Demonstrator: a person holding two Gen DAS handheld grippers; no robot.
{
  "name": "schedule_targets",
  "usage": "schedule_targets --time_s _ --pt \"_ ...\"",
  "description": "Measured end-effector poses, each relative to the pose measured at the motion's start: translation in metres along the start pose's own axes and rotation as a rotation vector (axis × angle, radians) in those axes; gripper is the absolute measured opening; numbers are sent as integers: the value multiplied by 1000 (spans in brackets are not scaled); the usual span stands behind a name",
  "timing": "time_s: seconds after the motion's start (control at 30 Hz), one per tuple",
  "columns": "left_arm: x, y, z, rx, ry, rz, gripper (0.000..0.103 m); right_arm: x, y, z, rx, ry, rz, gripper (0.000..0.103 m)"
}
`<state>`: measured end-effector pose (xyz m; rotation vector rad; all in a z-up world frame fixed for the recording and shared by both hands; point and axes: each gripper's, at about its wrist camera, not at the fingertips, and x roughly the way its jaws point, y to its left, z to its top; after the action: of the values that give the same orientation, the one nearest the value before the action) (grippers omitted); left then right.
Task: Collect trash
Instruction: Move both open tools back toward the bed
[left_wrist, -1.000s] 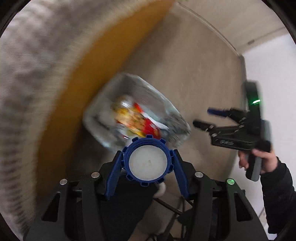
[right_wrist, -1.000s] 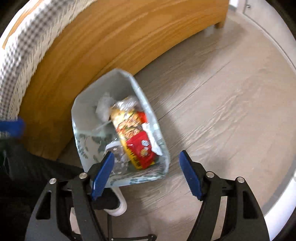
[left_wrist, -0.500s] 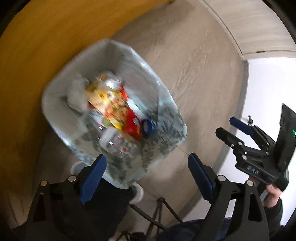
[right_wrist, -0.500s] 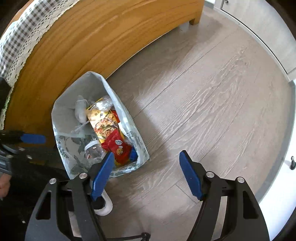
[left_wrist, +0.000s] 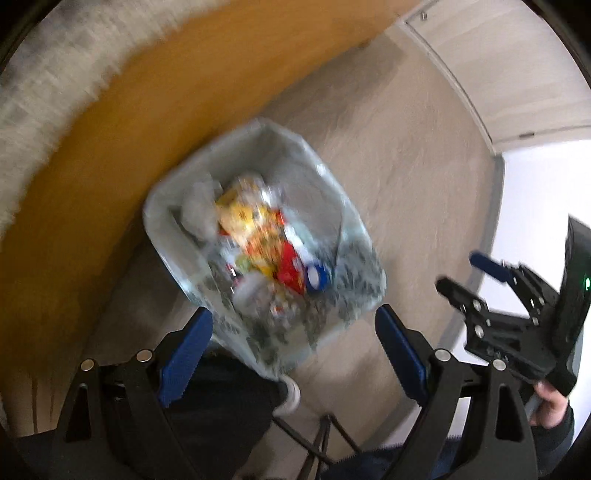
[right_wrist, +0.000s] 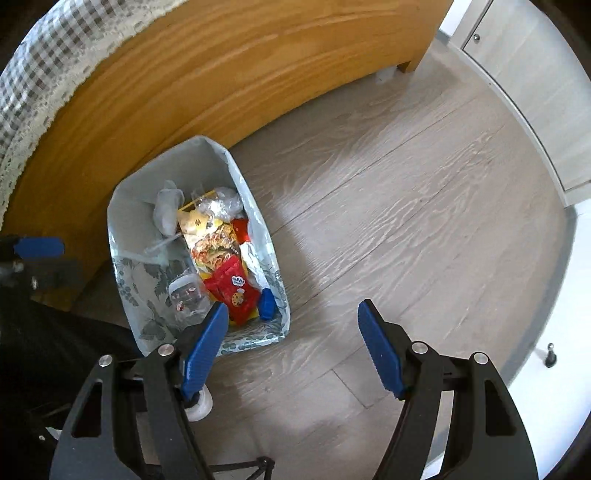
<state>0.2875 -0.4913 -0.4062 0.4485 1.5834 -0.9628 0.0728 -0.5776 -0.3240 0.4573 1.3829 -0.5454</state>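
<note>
A: Left gripper (left_wrist: 293, 332), blue pads spread wide and empty, hanging above the trash bag (left_wrist: 343, 291) in the blurred left wrist view

B: And to the left of that bag?

A: Checked cloth (right_wrist: 33, 85) draped over a wooden bed frame (right_wrist: 229, 74), running along the upper left; bag standing on the floor just beside the frame

B: Inside the bag?

A: From the right wrist view, left to right: clear plastic bottle (right_wrist: 184, 295) low at the near side, crumpled white scrap (right_wrist: 168, 212) toward the far end, yellow noodle wrapper (right_wrist: 212, 243) in the middle, red snack packet (right_wrist: 232, 290) partly over its near end, blue lid (right_wrist: 266, 304) on edge against the right wall

B: Bag itself?

A: Pale, leaf-printed on the outside, mouth open, upright on the grey wood-look floor (right_wrist: 406, 192)

B: Right gripper?

A: Right gripper (right_wrist: 290, 338), jaws wide apart, nothing between them; left pad overlapping the bag's near rim in the picture, right pad over bare floor. Seen also at the right edge of the left wrist view (left_wrist: 463, 275), gripped by a hand (left_wrist: 550, 400) in a dark sleeve, well apart from the bag

B: Far right?

A: Pale cabinet doors (right_wrist: 532, 74) along the upper right, white surface below them
</note>
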Motion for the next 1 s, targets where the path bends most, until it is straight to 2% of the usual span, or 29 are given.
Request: schedule_targets --time_s 0.1,0.23,0.33,0.43,0.5,0.57,0.67,0.77,0.83,0.93,1.0 --pt "-36 2 3 -9 -147 0 87 -23 6 7 -20 -36 -34 70" --pt "-116 6 -5 -2 -376 -71 87 -61 19 23 -43 -120 -67 70" --pt "-194 23 -24 -3 -588 -79 87 -92 38 41 -67 -207 -104 70" --pt "-270 66 -58 -61 -795 -34 87 -124 65 61 -89 -300 -98 70" --pt "-300 100 -78 -128 -868 37 87 -146 90 72 -117 -361 -81 70" --pt "-324 141 -100 -212 -923 135 87 -163 116 80 -150 -414 -53 70" --pt "-356 209 -140 -354 -984 221 87 -185 155 88 -212 -479 3 70" --pt "-381 280 -177 -516 -1001 249 87 -204 206 95 -310 -529 65 70" --pt "-393 316 -194 -586 -1010 267 87 -211 236 100 -367 -547 79 70" --pt "-411 357 -215 -644 -1035 308 87 -224 279 109 -452 -575 106 70" --pt "-418 376 -223 -648 -1041 333 87 -230 306 116 -498 -586 131 70"
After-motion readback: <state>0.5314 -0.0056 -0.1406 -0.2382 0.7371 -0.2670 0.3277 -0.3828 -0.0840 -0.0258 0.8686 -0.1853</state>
